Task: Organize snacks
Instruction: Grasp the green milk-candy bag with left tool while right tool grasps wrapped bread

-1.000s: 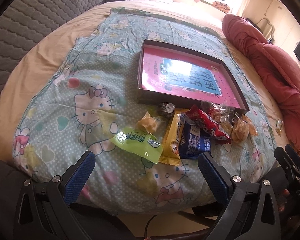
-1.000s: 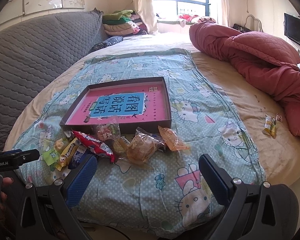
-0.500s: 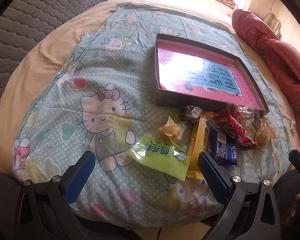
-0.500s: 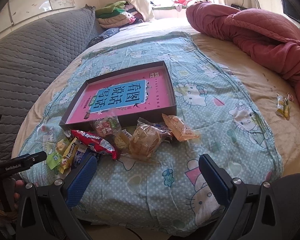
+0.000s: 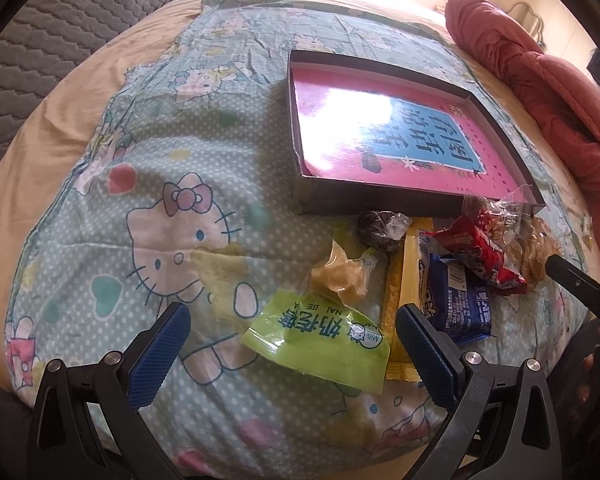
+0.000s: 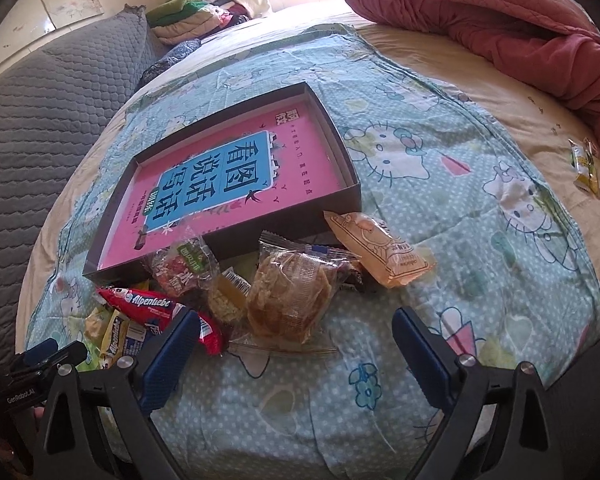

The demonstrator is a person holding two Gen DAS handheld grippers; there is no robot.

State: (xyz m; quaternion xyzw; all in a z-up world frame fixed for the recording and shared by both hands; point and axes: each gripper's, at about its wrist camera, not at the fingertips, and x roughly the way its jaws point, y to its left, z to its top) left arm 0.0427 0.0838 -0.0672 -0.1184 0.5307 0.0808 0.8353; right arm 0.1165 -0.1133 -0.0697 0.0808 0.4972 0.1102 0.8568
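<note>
A shallow dark box with a pink and blue inside (image 5: 384, 136) (image 6: 236, 184) lies on a Hello Kitty blanket on a bed. A heap of wrapped snacks lies along its near edge. My left gripper (image 5: 292, 332) is open and empty, its fingers on either side of a green milk-candy packet (image 5: 320, 338), with a yellow wrapper (image 5: 400, 280), a blue packet (image 5: 456, 300) and a red packet (image 5: 484, 256) to the right. My right gripper (image 6: 296, 332) is open and empty, just short of a clear-wrapped brown cake (image 6: 292, 292), with a red Alpenliebe packet (image 6: 156, 308) by its left finger and a beige packet (image 6: 384, 252).
A red quilt (image 6: 500, 12) is bunched at the far right of the bed. Two small candies (image 6: 584, 164) lie on the beige sheet near it. A grey padded headboard (image 6: 40, 92) runs along the left. Folded clothes (image 6: 192, 8) are stacked at the back.
Both grippers have moved forward and lower toward the snack heap. The green packet now lies between the left fingers, and the brown cake is close before the right ones. Nothing was taken hold of.
</note>
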